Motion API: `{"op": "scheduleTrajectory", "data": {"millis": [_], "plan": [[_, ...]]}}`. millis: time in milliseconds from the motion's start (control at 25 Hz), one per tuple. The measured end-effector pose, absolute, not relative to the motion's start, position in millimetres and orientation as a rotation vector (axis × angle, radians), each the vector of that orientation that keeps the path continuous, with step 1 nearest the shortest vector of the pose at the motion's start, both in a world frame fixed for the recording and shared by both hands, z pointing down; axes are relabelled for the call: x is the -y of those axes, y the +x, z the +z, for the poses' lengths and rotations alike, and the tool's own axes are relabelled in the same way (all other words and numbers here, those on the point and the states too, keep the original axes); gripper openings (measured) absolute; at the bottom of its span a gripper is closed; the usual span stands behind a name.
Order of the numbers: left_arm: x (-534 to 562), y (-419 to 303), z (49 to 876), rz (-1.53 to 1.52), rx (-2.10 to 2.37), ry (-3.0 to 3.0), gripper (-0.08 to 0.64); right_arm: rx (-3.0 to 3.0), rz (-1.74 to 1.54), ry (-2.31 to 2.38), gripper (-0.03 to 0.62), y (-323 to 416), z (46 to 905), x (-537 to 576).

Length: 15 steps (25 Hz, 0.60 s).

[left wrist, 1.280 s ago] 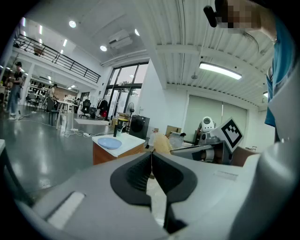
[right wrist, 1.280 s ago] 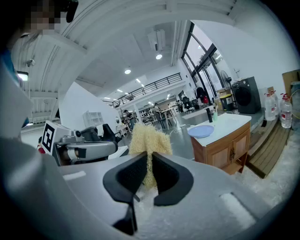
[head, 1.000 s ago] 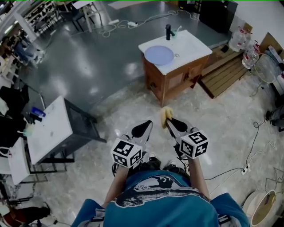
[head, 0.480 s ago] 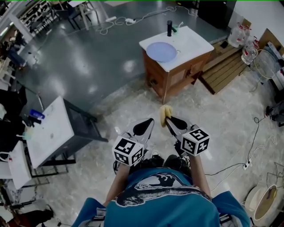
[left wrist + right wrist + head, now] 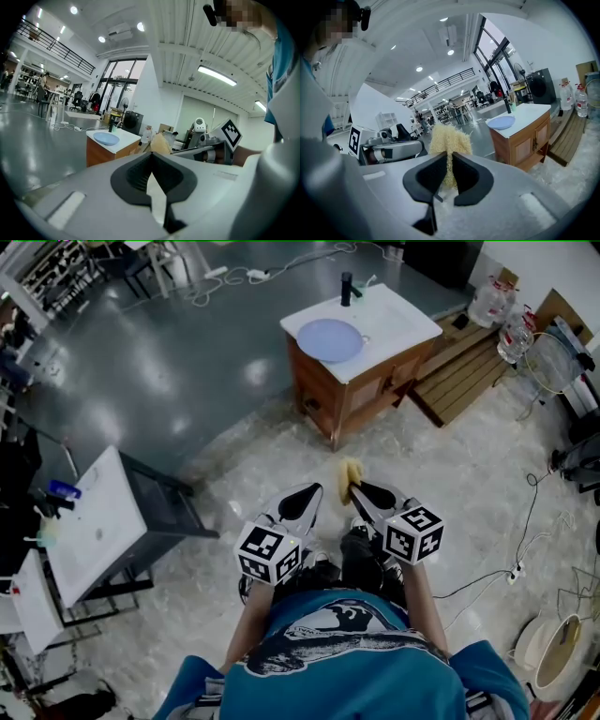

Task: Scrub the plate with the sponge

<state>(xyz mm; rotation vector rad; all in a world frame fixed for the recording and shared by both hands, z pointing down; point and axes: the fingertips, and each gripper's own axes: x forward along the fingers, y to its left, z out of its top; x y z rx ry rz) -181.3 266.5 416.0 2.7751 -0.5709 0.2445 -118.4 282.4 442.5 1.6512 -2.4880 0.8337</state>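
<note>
The hall's floor is in two parts: dark grey polished floor (image 5: 169, 371) on the far side and pale marbled floor (image 5: 469, 493) nearer. Where they meet stands the desk (image 5: 403, 324), a wooden cabinet with a white top and a black tap (image 5: 346, 287) at its back edge. A slatted wooden pallet (image 5: 464, 381) lies just beside its right side. A white table (image 5: 94, 521) on a dark frame stands at the left. Cables (image 5: 246, 276) trail over the grey floor. Tall windows (image 5: 117, 89), a railed mezzanine (image 5: 56, 47) and strip lights (image 5: 216, 75) on a ribbed ceiling show beyond.
</note>
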Motion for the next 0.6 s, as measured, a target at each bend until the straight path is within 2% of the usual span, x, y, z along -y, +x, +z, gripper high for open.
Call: {"op": "scheduleTrajectory", "data": {"millis": [600], "plan": [[-175.6,-145.9,433.4,0.266,0.727,2.668,0.012,2.531,0.929,1.487,0.034,-77.9,466.4,-190.8]]}}
